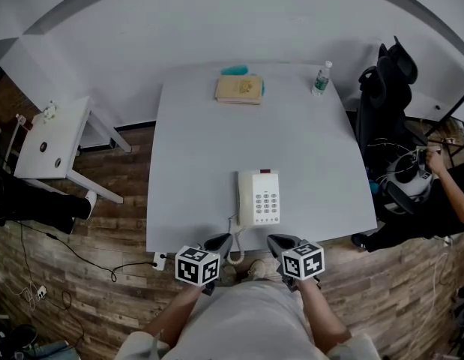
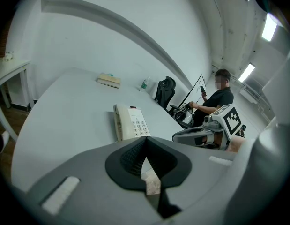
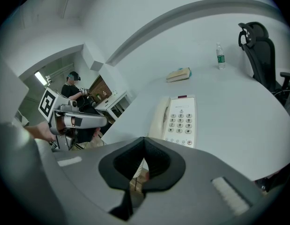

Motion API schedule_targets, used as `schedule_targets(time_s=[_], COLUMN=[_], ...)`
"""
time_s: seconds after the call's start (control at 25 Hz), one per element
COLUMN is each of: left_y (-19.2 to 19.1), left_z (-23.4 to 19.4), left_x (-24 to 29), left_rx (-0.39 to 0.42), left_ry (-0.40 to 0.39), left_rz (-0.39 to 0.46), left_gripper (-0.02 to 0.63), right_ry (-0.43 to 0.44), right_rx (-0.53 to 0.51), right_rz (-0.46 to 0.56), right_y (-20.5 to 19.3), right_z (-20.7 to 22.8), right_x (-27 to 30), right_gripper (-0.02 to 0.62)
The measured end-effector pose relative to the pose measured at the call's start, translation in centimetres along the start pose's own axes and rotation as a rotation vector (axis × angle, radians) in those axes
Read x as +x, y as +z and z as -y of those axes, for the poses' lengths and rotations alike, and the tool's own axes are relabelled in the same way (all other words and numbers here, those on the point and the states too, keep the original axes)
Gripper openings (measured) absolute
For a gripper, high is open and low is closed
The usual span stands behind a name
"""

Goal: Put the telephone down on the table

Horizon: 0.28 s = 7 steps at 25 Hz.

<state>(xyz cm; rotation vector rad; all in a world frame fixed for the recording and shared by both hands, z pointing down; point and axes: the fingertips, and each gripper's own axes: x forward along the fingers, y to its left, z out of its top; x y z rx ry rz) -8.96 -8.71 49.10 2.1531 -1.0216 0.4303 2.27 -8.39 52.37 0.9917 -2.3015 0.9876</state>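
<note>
- The telephone [image 1: 259, 198] lies flat on the pale grey surface [image 1: 202, 141], close to the near edge. Its handset sits in the cradle on the left side and the keypad faces up on the right.
- A coiled cord [image 1: 236, 250] runs from the near left corner of the telephone and hangs over the edge of the surface.
- The left gripper [image 1: 217, 244] hovers at that near edge, just left of the cord. Its fingers are clenched together with nothing between them, and they are apart from the telephone.
- The right gripper [image 1: 282, 242] is level with it on the other side of the cord. Its fingers are also pressed together and empty, pointing towards the telephone without touching it.
- The telephone sits just beyond the two grippers, roughly midway between them.
- At the far edge of the surface a tan book [image 1: 239, 89] lies flat, with something teal showing behind it.
- A clear bottle [image 1: 321, 79] stands upright near the far right corner, well apart from the telephone.
- A black office chair [image 1: 385, 88] stands off the right side of the surface, and a person [image 1: 449, 193] in dark clothes sits beyond it.
- A small white side table [image 1: 52, 137] stands on the wooden floor [image 1: 104, 231] to the left.
</note>
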Motion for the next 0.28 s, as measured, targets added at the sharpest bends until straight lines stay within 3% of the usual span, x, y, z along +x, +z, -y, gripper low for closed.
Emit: schedule_targets(time_s=[0.28], left_y=[0.04], left_z=[-0.09], left_x=[-0.10], left_rx=[-0.002], left_ry=[-0.002], left_rz=[-0.001], left_gripper=[0.011], right_ry=[0.001], right_rx=[-0.004], right_rz=[-0.004], right_y=[-0.11], right_z=[0.20], right_x=[-0.12], right_gripper=[0.005])
